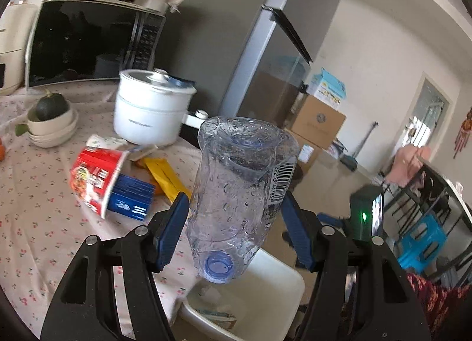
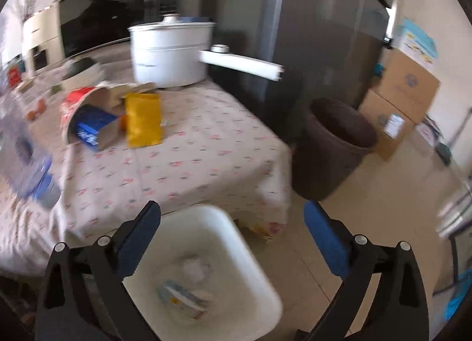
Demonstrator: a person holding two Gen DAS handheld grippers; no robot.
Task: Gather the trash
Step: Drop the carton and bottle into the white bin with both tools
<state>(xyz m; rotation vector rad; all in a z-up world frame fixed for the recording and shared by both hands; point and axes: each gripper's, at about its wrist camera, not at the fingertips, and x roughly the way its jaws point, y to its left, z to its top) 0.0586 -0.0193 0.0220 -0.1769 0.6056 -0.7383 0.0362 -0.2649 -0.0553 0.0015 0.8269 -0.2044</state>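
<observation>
Floral cloth (image 1: 59, 223) was seen spread over the table, with a dark microwave (image 1: 88, 42) at the back and a grey refrigerator (image 1: 250, 45) beside it.

From the left wrist view, a green squash in stacked bowls (image 1: 51, 122) was found far to the left of the left tongs (image 1: 236, 217). A tipped red noodle cup (image 1: 94, 175) with a blue packet (image 1: 132, 196) in its mouth was seen just left of and beyond the left finger, a yellow packet (image 1: 165, 175) beside it, and a white lidded pot (image 1: 150, 107) farther back. A clear plastic bottle (image 1: 239, 187) was pinched between the blue pads (image 1: 174, 228) of the left tongs, its uncapped neck turned toward the camera and its base away. A white bin (image 1: 265, 296) was seen below the bottle, with a small carton lying inside.

From the right wrist view, which was blurred, the bottle was glimpsed at the far left edge. The noodle cup and yellow packet lay beyond the left finger of the right tongs (image 2: 233, 237). Those tongs were spread wide with nothing between them, directly above the white bin, where the small carton (image 2: 183, 299) and crumpled white paper (image 2: 196, 268) could be made out. A dark brown bin (image 2: 333, 146) stood on the floor beyond the right finger, with cardboard boxes (image 2: 404, 93) farther right.
</observation>
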